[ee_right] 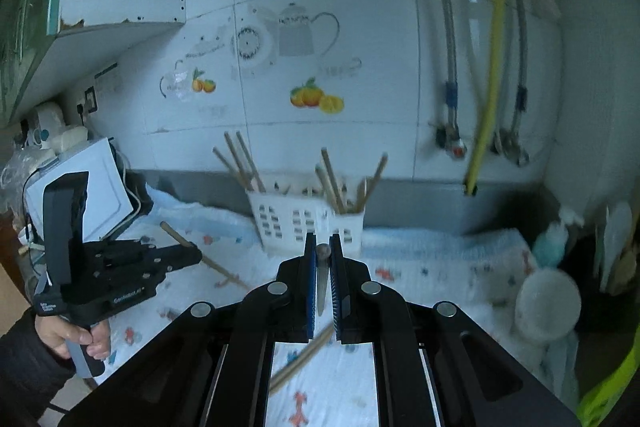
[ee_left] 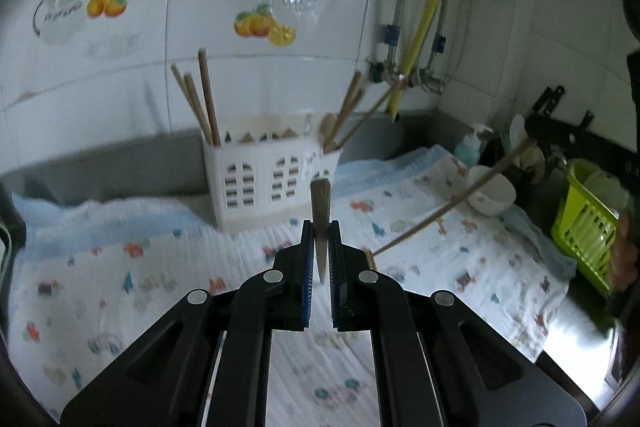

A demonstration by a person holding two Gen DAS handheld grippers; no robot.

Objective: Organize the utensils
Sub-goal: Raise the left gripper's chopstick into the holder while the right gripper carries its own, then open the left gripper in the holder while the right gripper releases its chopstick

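We hold our left gripper (ee_left: pixel 321 243) over the worktop, which is covered with a soft crinkled cloth (ee_left: pixel 120 279) printed with small coloured figures. Its black fingers (ee_left: pixel 306 259), lined with ribbed blue pads, are narrow and pinch a chopstick (ee_left: pixel 320 211) seen end-on, a tapered wooden stick that points forward. In the right wrist view the same chopstick runs out of this gripper (ee_right: pixel 188 251), slanting up to the left and down to the cloth.

Our right gripper (ee_right: pixel 323 259) also has its fingers (ee_right: pixel 310 267) narrow, closed on a second stick (ee_right: pixel 322 267) with a round dull end; we cannot tell its material there. In the left view a long thin wooden stick (ee_left: pixel 452 203) slants up from the cloth toward the right edge.

Behind stands the holder (ee_left: pixel 264 171), a white plastic box with arched slotted windows. Wooden chopsticks (ee_left: pixel 202 99) lean out of its left compartment, and more wooden utensils (ee_left: pixel 340 119) out of its right one. Another pale stick (ee_right: pixel 300 359) lies on the cloth under the right gripper. Near the right are a white round bowl (ee_left: pixel 490 191) and a lime green slotted basket (ee_left: pixel 588 223).
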